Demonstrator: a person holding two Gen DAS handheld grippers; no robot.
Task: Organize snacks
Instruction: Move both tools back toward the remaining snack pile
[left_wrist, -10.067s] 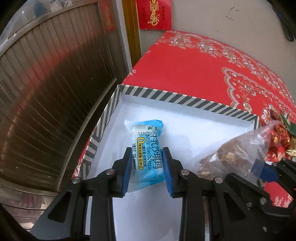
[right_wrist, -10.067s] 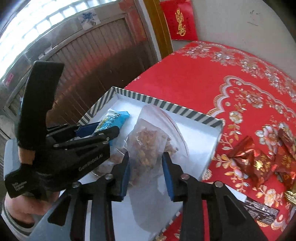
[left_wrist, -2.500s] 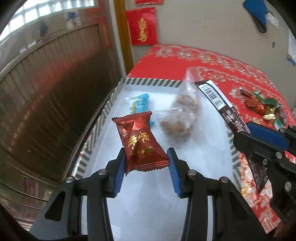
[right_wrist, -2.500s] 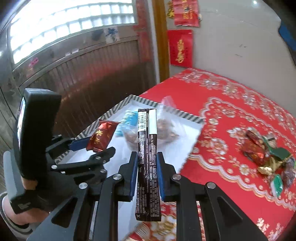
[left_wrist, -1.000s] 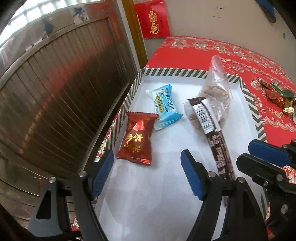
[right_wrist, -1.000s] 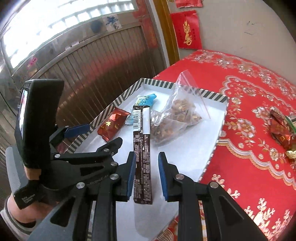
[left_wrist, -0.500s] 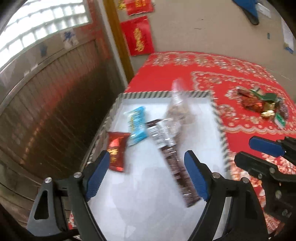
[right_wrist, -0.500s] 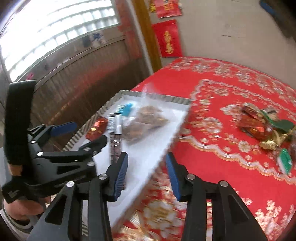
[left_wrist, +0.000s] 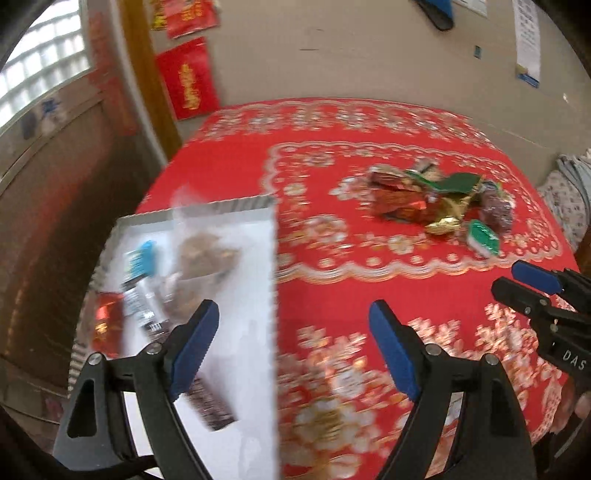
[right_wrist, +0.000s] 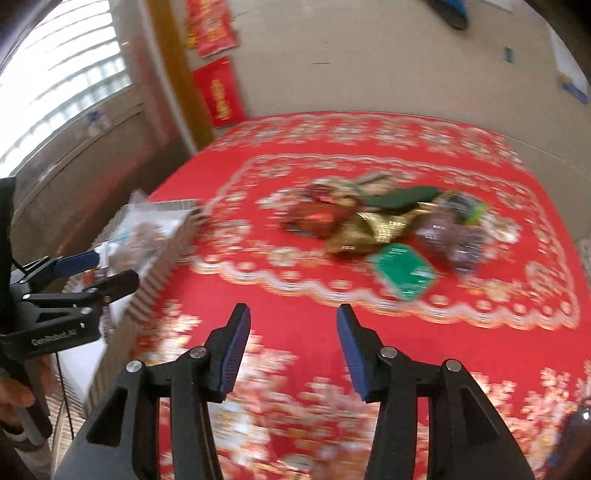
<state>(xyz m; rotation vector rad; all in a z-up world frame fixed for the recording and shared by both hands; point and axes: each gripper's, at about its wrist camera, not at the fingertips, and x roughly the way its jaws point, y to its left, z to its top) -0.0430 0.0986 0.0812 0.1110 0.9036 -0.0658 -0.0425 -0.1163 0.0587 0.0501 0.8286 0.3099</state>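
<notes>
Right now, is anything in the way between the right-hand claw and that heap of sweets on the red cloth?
Nothing visible. The right gripper is open and empty, and only bare red tablecloth lies between it and the snack pile. The green packet is the nearest piece.

We seem to be in a home, in a plain lived-in room. Filling the lower and middle frame is a table under a red festive tablecloth (left_wrist: 229, 170) with gold and white floral borders. At upper left, red paper hangings with gold characters (left_wrist: 188, 79) are stuck on a beige plaster wall (left_wrist: 332, 48) beside a wooden door frame (left_wrist: 144, 74). Further left we see a glass-block window (right_wrist: 55, 85) above brown slatted panelling (left_wrist: 48, 192). A heap of wrapped sweets (left_wrist: 436, 203) lies loose on the cloth at centre right.
</notes>
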